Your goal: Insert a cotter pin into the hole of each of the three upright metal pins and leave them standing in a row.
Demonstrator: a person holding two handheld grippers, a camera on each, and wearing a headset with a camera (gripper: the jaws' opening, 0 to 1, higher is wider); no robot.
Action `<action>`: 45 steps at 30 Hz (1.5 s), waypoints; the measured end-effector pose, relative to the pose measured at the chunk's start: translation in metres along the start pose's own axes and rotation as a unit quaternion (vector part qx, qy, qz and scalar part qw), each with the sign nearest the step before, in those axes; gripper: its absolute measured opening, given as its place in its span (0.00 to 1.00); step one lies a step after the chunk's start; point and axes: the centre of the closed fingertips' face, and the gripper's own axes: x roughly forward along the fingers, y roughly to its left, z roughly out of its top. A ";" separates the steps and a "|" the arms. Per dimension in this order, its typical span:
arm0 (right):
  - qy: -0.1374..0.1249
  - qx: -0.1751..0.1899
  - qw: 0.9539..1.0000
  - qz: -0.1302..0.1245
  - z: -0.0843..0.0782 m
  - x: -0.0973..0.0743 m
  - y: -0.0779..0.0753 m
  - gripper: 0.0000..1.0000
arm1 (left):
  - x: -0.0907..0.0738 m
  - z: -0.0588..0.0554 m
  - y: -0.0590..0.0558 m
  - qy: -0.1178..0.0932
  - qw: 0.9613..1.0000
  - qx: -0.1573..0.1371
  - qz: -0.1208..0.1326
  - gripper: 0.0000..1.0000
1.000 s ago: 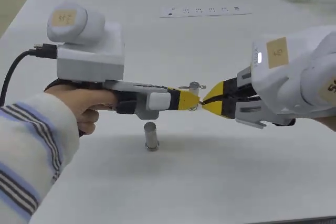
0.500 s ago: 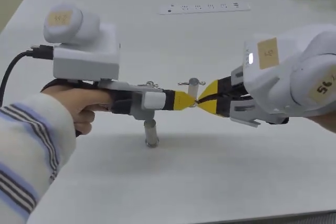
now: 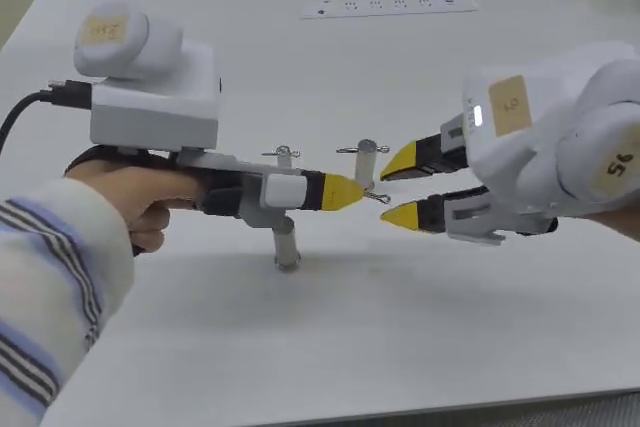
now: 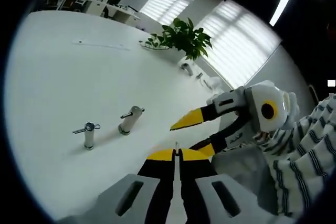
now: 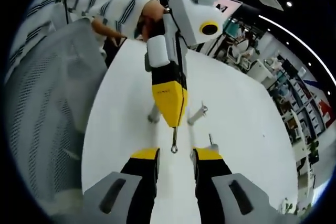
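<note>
**Cotter pin (image 5: 174, 139) between the two grippers.** Your left gripper (image 4: 178, 154) has its jaws closed on the straight end of the pin. The looped end juts out to the mouth of your right gripper (image 3: 386, 196), whose jaws stand wide apart, touch nothing and hold nothing.

Below the left jaws an upright metal pin (image 3: 287, 247) stands on the counter (image 3: 420, 337), its top hidden by the gripper. Beyond the jaws stand one fitted upright (image 3: 283, 156) and a second fitted upright (image 3: 367, 155).

Expect light, stiff, slick wire that swivels easily. Grip it just behind the loop, across both legs.
</note>
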 end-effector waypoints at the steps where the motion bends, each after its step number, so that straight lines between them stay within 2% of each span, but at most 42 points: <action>1: -0.011 0.034 0.999 0.025 0.000 0.000 0.006 0.31 | -0.002 -0.003 0.001 0.007 1.000 0.022 0.000 0.00; 2: -0.015 0.065 0.997 0.046 -0.001 -0.001 0.012 0.29 | -0.004 -0.004 0.000 0.008 0.999 0.042 -0.005 0.00; 3: -0.029 0.120 0.990 0.076 0.001 -0.001 0.018 0.27 | -0.006 -0.006 -0.003 0.010 0.998 0.059 -0.015 0.00; 4: -0.041 0.147 0.983 0.099 0.004 -0.002 0.024 0.27 | -0.008 -0.008 -0.005 0.013 0.998 0.063 -0.019 0.00; 5: -0.048 0.172 0.978 0.111 0.006 -0.002 0.026 0.27 | -0.009 -0.010 -0.007 0.015 0.997 0.075 -0.026 0.00; 6: -0.072 0.187 0.974 0.110 0.011 -0.002 0.024 0.26 | -0.011 -0.013 -0.007 0.017 0.995 0.098 -0.027 0.00; 8: -0.082 0.206 0.967 0.126 0.014 -0.003 0.027 0.26 | -0.013 -0.016 -0.011 0.019 0.991 0.126 -0.035 0.00; 9: -0.091 0.223 0.962 0.132 0.016 -0.003 0.029 0.25 | -0.015 -0.018 -0.014 0.020 0.988 0.147 -0.041 0.00; 11: -0.098 0.229 0.958 0.140 0.017 -0.003 0.031 0.24 | -0.017 -0.021 -0.018 0.020 0.984 0.172 -0.050 0.00; 12: -0.098 0.227 0.958 0.143 0.018 -0.003 0.033 0.24 | -0.018 -0.022 -0.022 0.016 0.981 0.182 -0.056 0.00; 14: -0.099 0.228 0.956 0.153 0.019 -0.003 0.038 0.24 | -0.018 -0.023 -0.026 0.015 0.980 0.190 -0.062 0.01; 16: -0.097 0.238 0.951 0.172 0.021 -0.003 0.046 0.22 | -0.018 -0.024 -0.029 0.017 0.978 0.199 -0.068 0.01; 17: -0.099 0.236 0.952 0.168 0.021 -0.003 0.045 0.20 | -0.018 -0.024 -0.030 0.019 0.978 0.197 -0.069 0.01; 19: -0.102 0.230 0.953 0.168 0.022 -0.002 0.047 0.13 | -0.017 -0.026 -0.032 0.022 0.975 0.209 -0.074 0.01; 21: -0.110 0.240 0.949 0.172 0.026 -0.004 0.048 0.12 | -0.017 -0.029 -0.034 0.029 0.972 0.221 -0.080 0.01; 23: -0.109 0.238 0.949 0.173 0.026 -0.005 0.049 0.10 | -0.016 -0.030 -0.036 0.029 0.967 0.238 -0.083 0.01; 27: -0.107 0.232 0.950 0.182 0.026 -0.007 0.053 0.07 | -0.016 -0.029 -0.037 0.028 0.967 0.237 -0.087 0.01; 32: -0.104 0.225 0.952 0.178 0.028 -0.008 0.054 0.05 | -0.016 -0.029 -0.036 0.028 0.968 0.235 -0.083 0.01; 34: -0.104 0.222 0.954 0.174 0.029 -0.009 0.053 0.05 | -0.017 -0.026 -0.034 0.016 0.968 0.237 -0.075 0.02; 35: -0.104 0.220 0.954 0.173 0.031 -0.009 0.052 0.04 | -0.017 -0.022 -0.030 0.005 0.965 0.254 -0.063 0.03; 36: -0.103 0.219 0.955 0.172 0.032 -0.009 0.052 0.04 | -0.019 -0.017 -0.028 -0.010 0.952 0.300 -0.051 0.05; 37: -0.096 0.214 0.958 0.165 0.031 -0.008 0.050 0.04 | -0.020 -0.016 -0.026 -0.014 0.946 0.319 -0.046 0.07; 39: -0.076 0.194 0.965 0.157 0.026 -0.006 0.047 0.04 | -0.024 -0.013 -0.020 -0.023 0.955 0.294 -0.026 0.20; 41: -0.068 0.194 0.966 0.157 0.025 -0.003 0.047 0.04 | -0.028 -0.010 -0.010 -0.034 0.951 0.308 -0.003 0.41; 42: -0.065 0.195 0.966 0.159 0.024 -0.002 0.047 0.04 | -0.030 -0.010 -0.004 -0.033 0.952 0.304 0.011 0.46; 44: -0.054 0.200 0.965 0.160 0.022 0.002 0.046 0.04 | -0.034 -0.014 0.008 -0.027 0.952 0.302 0.029 0.49; 45: -0.047 0.203 0.965 0.158 0.021 0.005 0.046 0.04 | -0.035 -0.017 0.014 -0.020 0.954 0.297 0.038 0.48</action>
